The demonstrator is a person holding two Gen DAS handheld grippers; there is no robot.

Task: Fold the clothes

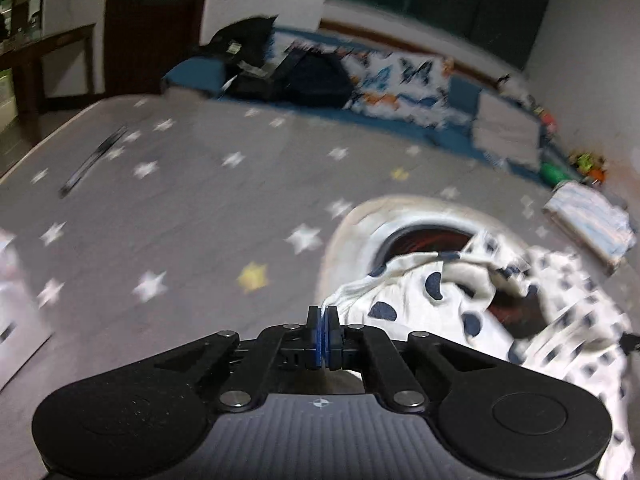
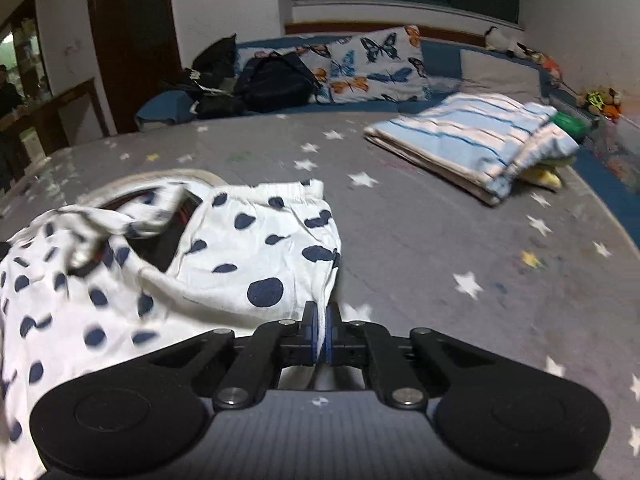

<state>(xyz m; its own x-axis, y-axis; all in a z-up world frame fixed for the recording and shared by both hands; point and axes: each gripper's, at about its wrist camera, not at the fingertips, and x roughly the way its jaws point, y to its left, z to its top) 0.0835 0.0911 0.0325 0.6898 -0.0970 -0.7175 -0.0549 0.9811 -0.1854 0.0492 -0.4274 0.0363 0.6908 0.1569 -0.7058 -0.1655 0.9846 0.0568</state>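
A white garment with dark blue spots [image 2: 224, 256] hangs over a pale round basket [image 2: 188, 174] on the grey star-print bed. My right gripper [image 2: 322, 320] is shut on the garment's right edge, with cloth pinched between its blue pads. In the left wrist view the same spotted garment [image 1: 420, 300] lies crumpled over the basket [image 1: 360, 220] to the right. My left gripper [image 1: 322, 320] is shut at the garment's left edge, and the cloth seems to run into the pads. The view is blurred.
A folded blue-striped blanket [image 2: 472, 144] lies at the far right of the bed. Butterfly pillows [image 2: 376, 68] and a black backpack [image 2: 276, 84] sit along the headboard. A thin dark object [image 1: 92, 160] lies far left on the sheet [image 1: 180, 220]. Toys [image 2: 600, 100] line the right wall.
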